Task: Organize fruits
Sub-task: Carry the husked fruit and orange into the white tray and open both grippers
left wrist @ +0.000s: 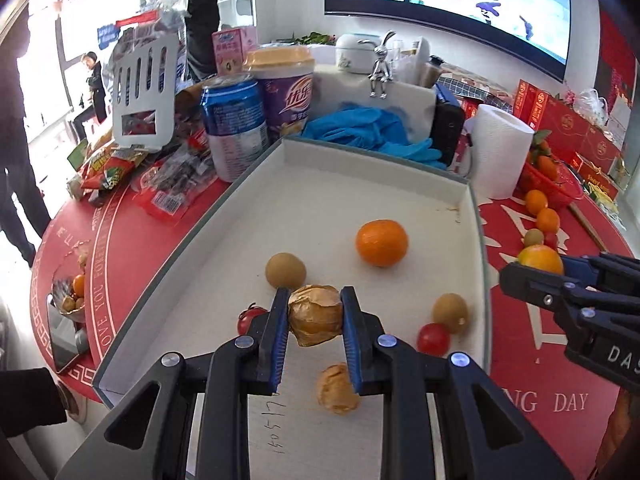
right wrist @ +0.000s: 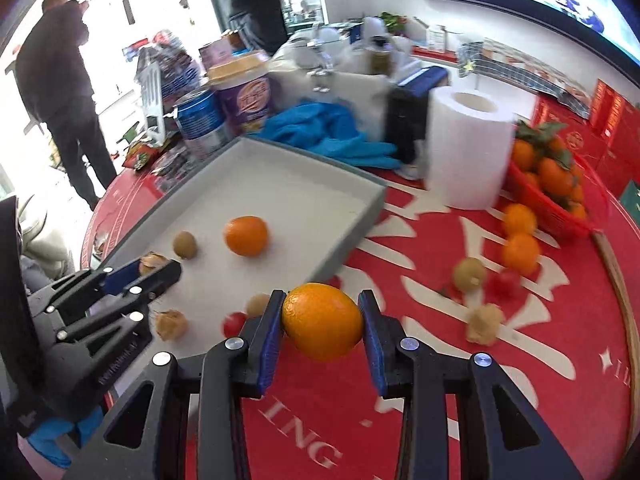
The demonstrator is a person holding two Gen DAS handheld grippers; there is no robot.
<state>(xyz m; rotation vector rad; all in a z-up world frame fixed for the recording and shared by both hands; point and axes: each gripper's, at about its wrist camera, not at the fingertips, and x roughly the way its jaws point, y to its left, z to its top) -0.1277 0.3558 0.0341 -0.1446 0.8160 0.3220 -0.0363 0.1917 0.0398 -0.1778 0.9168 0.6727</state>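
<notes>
- The left gripper [left wrist: 315, 314] is clamped on a papery, tan-husked round fruit [left wrist: 316, 315], carried above the floor of the shallow white tray with grey walls [left wrist: 476, 216].
- The right gripper [right wrist: 322, 322] is closed around a smooth orange citrus fruit [right wrist: 322, 321], hanging over the red printed tablecloth [right wrist: 400, 420] just beside the tray's near corner.
- Already lying in the tray: one orange mandarin [left wrist: 382, 242], two brown round fruits [left wrist: 285, 270], two red cherry tomatoes [left wrist: 433, 339] and another husked fruit [left wrist: 338, 389].
- Left on the cloth, judging by the right wrist view: two loose mandarins [right wrist: 519, 254], a brown fruit [right wrist: 469, 274], a red one, blurred, and a husked fruit [right wrist: 485, 324].
- A red plastic basket [right wrist: 560, 216] heaped with leafy mandarins stands behind them, next to a white paper roll [right wrist: 466, 152]; whether it belongs to the job I cannot tell.
- So the sorting looks roughly half done: two pieces in hand, several still to fetch.
</notes>
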